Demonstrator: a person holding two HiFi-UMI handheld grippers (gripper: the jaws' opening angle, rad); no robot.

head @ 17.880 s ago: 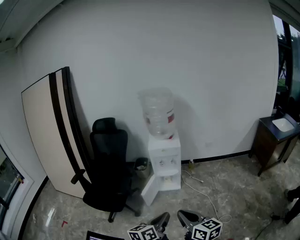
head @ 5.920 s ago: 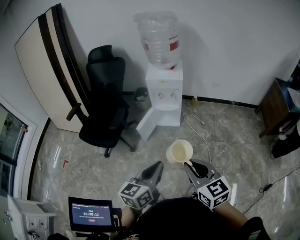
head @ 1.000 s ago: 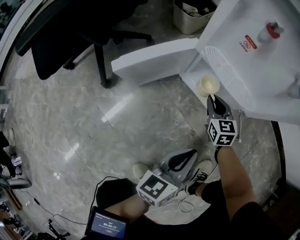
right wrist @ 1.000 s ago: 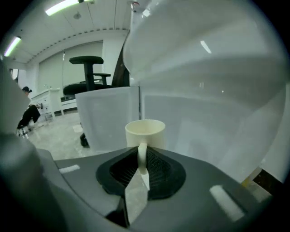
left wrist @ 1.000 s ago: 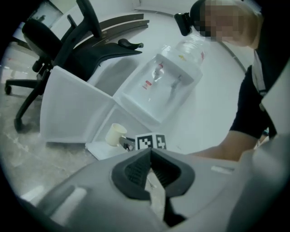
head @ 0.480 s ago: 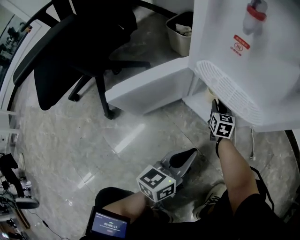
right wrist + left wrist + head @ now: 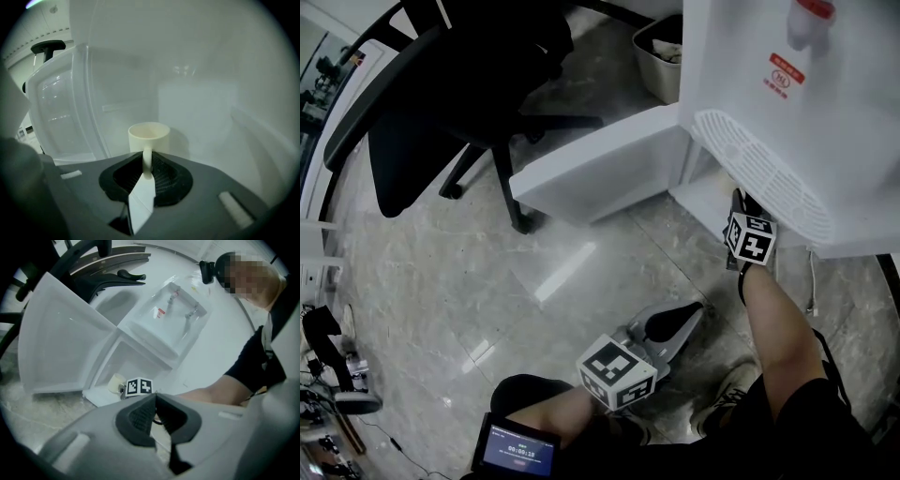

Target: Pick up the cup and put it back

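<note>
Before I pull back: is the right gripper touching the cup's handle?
Cannot tell. Right gripper view: the cup's handle stands between the opening jaws of the right gripper; no gap shows plainly.

A cream cup [image 7: 149,137] stands upright in the middle of the frame, inside a white box with a white back wall [image 7: 197,89]. Its handle [image 7: 147,161] points down the frame and sits between the jaws of the gripper [image 7: 146,171], which are opening, with the pads close on each side of it. A see-through door [image 7: 61,110] stands open at the left.
</note>
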